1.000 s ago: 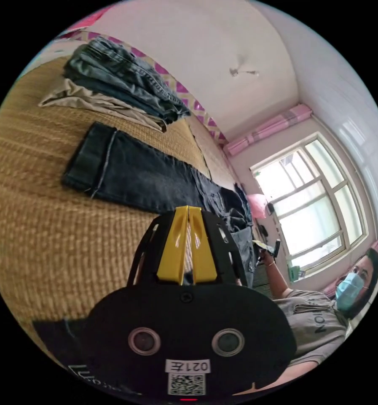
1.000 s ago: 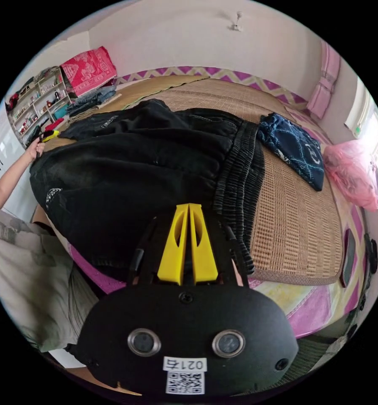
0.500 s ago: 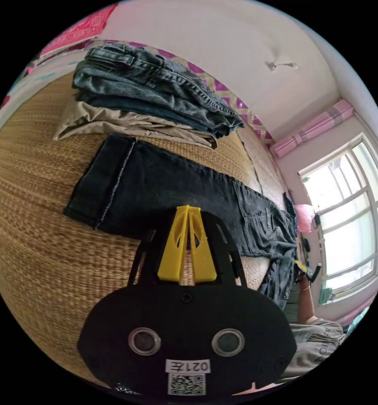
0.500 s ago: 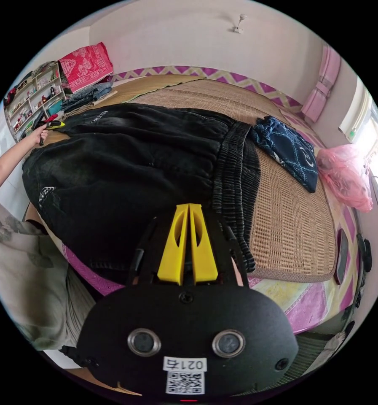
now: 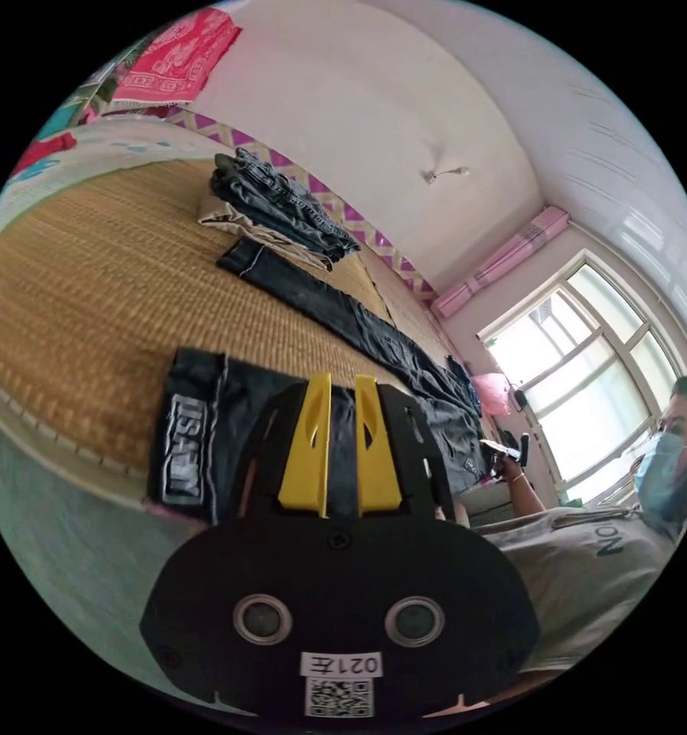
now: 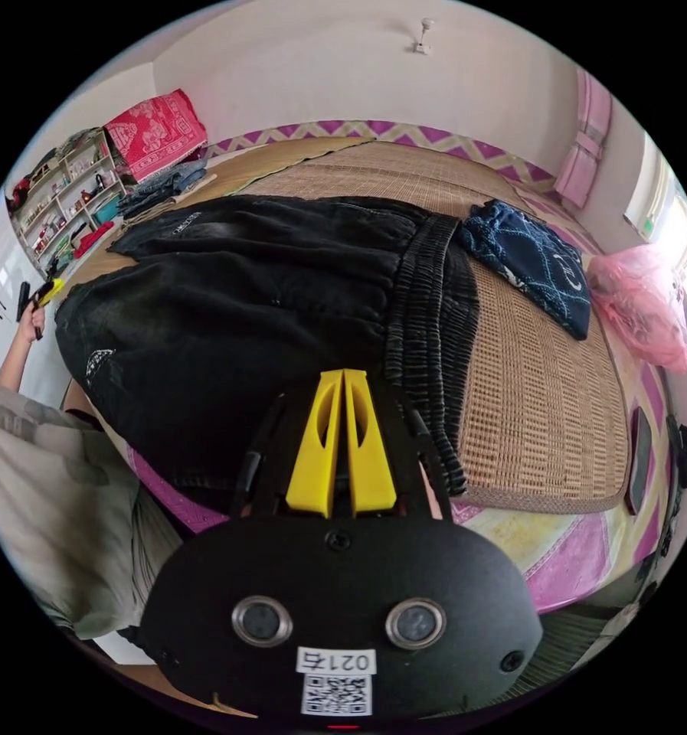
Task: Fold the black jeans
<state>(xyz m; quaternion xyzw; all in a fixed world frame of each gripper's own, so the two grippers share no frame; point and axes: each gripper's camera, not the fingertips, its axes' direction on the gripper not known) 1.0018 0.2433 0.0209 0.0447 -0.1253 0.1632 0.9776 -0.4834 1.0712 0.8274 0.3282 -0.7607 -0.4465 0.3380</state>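
Observation:
The black jeans lie spread along the woven mat, their ribbed waistband just beyond my right gripper. That gripper is shut, its tips pinching the black waist fabric by the bed's edge. In the left gripper view one leg runs away down the mat. The other leg's hem, with a pale patch, lies at the bed's edge under my left gripper. Its jaws stand a little apart with dark denim showing between them. A hand holds the left gripper at the far end.
A stack of folded jeans on a beige garment sits beyond the far leg. A dark blue patterned cloth and a pink bag lie right of the waistband. Shelves stand at the left. The person's grey shirt is close by.
My left gripper has come back to the bed's near edge over the second leg's hem, and its jaws have parted. The right gripper has stayed at the waist.

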